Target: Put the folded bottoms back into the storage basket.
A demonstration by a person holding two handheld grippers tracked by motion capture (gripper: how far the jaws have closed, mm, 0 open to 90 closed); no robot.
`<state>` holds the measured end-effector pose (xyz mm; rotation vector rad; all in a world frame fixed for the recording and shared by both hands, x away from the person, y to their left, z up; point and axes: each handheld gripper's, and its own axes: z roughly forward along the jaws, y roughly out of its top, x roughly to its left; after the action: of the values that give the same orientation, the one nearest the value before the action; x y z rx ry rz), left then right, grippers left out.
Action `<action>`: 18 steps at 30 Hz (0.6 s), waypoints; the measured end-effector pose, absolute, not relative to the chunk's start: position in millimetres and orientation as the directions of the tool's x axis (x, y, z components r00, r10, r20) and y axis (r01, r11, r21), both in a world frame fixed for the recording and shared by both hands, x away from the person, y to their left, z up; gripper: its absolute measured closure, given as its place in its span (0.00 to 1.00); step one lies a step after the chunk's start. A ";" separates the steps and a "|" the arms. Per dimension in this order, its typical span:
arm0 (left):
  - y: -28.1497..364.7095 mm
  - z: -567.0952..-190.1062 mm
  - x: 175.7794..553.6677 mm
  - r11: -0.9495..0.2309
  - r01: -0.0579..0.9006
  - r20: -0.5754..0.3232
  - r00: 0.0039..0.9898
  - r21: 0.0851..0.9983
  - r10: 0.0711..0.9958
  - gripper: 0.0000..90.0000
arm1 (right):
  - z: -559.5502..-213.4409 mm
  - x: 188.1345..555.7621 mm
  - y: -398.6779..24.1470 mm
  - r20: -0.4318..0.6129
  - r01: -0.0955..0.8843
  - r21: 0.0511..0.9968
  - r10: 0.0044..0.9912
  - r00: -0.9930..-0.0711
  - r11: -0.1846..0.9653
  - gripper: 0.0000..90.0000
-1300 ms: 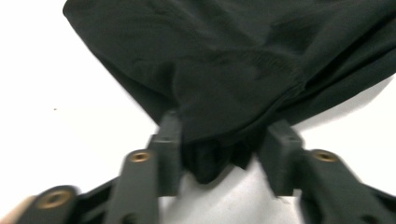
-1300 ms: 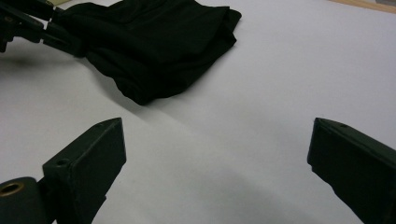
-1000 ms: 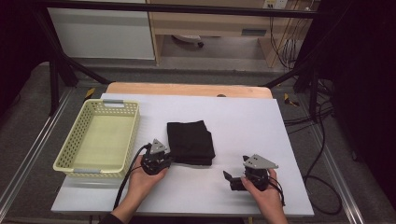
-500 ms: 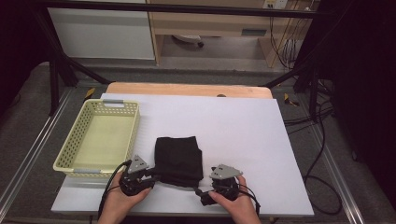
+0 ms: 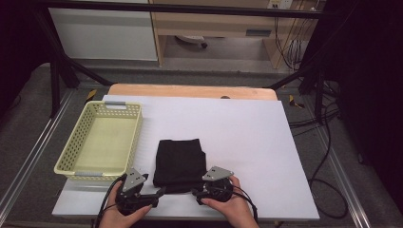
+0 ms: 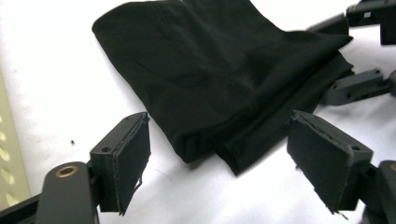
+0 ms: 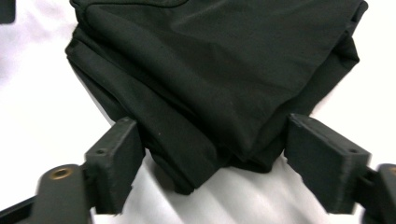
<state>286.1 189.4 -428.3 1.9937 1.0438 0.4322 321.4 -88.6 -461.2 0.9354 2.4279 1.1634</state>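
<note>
A folded black cloth point(image 5: 179, 161) lies on the white table point(image 5: 247, 137), close to its front edge. My left gripper point(image 5: 158, 194) is at the cloth's near left corner, and my right gripper point(image 5: 196, 192) is at its near right corner. In the left gripper view the left gripper point(image 6: 224, 140) stands open, with the cloth's point(image 6: 219, 70) folded edge just ahead of the pads. In the right gripper view the right gripper point(image 7: 217, 135) is open too, and a corner of the cloth point(image 7: 219, 60) lies between its jaws.
A pale yellow plastic basket point(image 5: 135, 142) stands at the left of the table, beside the cloth. A wooden board edge point(image 5: 190, 91) runs along the far side. Bare white tabletop stretches to the right and behind the cloth.
The cloth has slid toward the front edge and a little left. Both grippers have come nearer the front and closer together, now at the cloth's near corners.
</note>
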 end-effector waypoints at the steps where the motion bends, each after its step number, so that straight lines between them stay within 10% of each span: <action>1: 188.4 -428.4 287.3 -0.306 0.517 -0.074 0.590 0.799 0.804 0.24 | -462.0 322.2 -86.9 0.019 0.431 0.772 0.662 -0.750 0.466 0.31; 11: 182.3 -428.4 291.0 -0.294 0.501 -0.060 0.577 0.814 0.815 0.19 | -461.4 320.5 -80.6 -0.017 0.379 0.785 0.629 -0.778 0.490 0.73; 18: 182.0 -427.5 290.8 -0.277 0.498 -0.079 0.582 0.822 0.810 0.15 | -456.2 316.0 -87.6 -0.014 0.366 0.798 0.622 -0.783 0.479 0.81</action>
<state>290.8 182.0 -427.5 1.9416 1.0478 0.4518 316.0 -87.6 -456.2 0.8367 2.4275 1.2016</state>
